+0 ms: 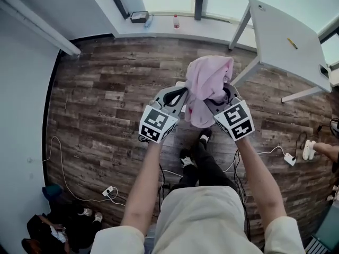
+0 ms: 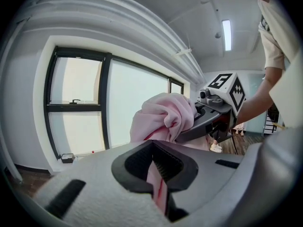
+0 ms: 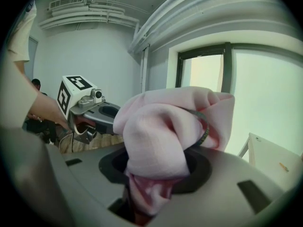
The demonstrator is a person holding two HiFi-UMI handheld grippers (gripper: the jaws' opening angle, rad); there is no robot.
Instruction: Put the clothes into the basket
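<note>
A wood-plank floor [image 1: 106, 105] lay beneath the right gripper [image 1: 221, 95]. A white table [image 1: 280, 36] stood to its right, tall windows [image 2: 128, 103] ahead, a pale grey wall [image 1: 24, 115] well left, a strip light [image 2: 227, 34] overhead.

The bare left forearm [image 1: 142, 194] and bare right forearm [image 1: 259, 179] reach forward and angle inward, so the two tools sit just beside each other. The grey left hand-held gripper [image 1: 179, 95], with its square-marker cube, tilts slightly downward. Its jaws are nearly together on a thin fold of the crumpled pink cloth garment [image 1: 206, 86]. The grey right hand-held gripper [image 1: 221, 97] has its jaws partly apart. As far as the bunched cloth lets one see, they clamp a thicker wad of it.
</note>
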